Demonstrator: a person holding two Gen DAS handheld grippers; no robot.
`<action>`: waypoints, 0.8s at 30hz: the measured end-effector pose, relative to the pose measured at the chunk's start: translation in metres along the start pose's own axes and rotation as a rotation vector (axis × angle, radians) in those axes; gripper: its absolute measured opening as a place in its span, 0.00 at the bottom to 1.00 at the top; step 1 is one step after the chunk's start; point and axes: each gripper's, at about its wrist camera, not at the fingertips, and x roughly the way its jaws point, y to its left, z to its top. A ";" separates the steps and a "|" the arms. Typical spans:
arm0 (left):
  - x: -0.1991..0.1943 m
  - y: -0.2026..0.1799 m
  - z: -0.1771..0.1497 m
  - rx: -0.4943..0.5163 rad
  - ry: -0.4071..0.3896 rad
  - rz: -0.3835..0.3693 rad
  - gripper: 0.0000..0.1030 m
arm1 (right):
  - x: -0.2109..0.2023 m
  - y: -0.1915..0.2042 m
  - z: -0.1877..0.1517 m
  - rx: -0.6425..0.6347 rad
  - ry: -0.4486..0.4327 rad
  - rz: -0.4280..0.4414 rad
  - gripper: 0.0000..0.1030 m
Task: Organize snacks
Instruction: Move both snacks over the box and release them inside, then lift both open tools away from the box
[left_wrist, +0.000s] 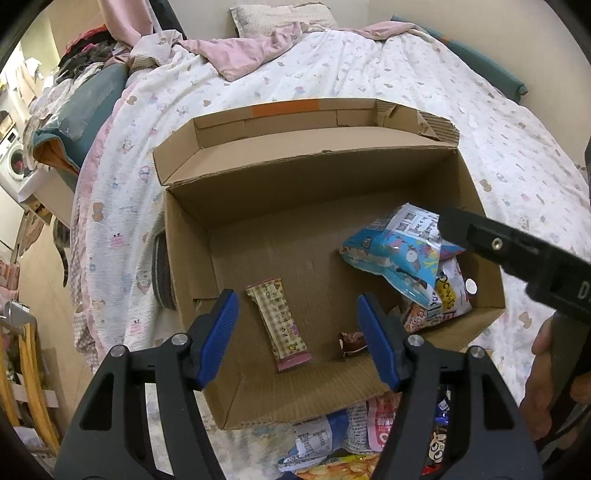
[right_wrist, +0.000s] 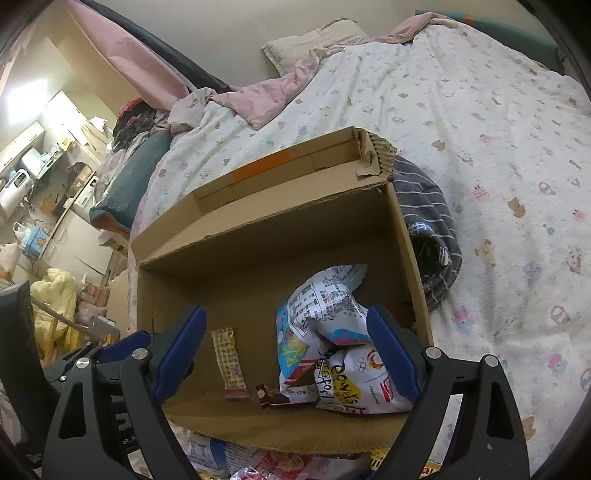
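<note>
Your left gripper (left_wrist: 297, 325) hangs over the box (left_wrist: 280, 184), jaws spread and empty above the bar (left_wrist: 277, 325) on its floor. Your right gripper (right_wrist: 286, 354) is spread too, straddling the bags (right_wrist: 332, 343) in the box's right corner without pressing them.

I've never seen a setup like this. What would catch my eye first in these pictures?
Probably the open cardboard box sitting on a bed with a cartoon-print quilt. Inside it, bright snack bags pile up at the right, while a checked snack bar lies alone on the floor of the box. Blue-padded fingers frame the bottom of each view, spread apart and holding nothing.
</note>
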 end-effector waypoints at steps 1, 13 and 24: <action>-0.001 0.000 -0.001 -0.001 -0.001 -0.001 0.62 | 0.000 0.000 -0.001 -0.002 0.004 -0.002 0.88; -0.023 0.007 -0.012 -0.042 -0.029 0.002 0.62 | -0.023 0.008 -0.018 0.002 -0.007 0.008 0.88; -0.039 0.006 -0.034 -0.048 -0.036 0.009 0.62 | -0.044 0.006 -0.032 0.024 -0.038 -0.029 0.88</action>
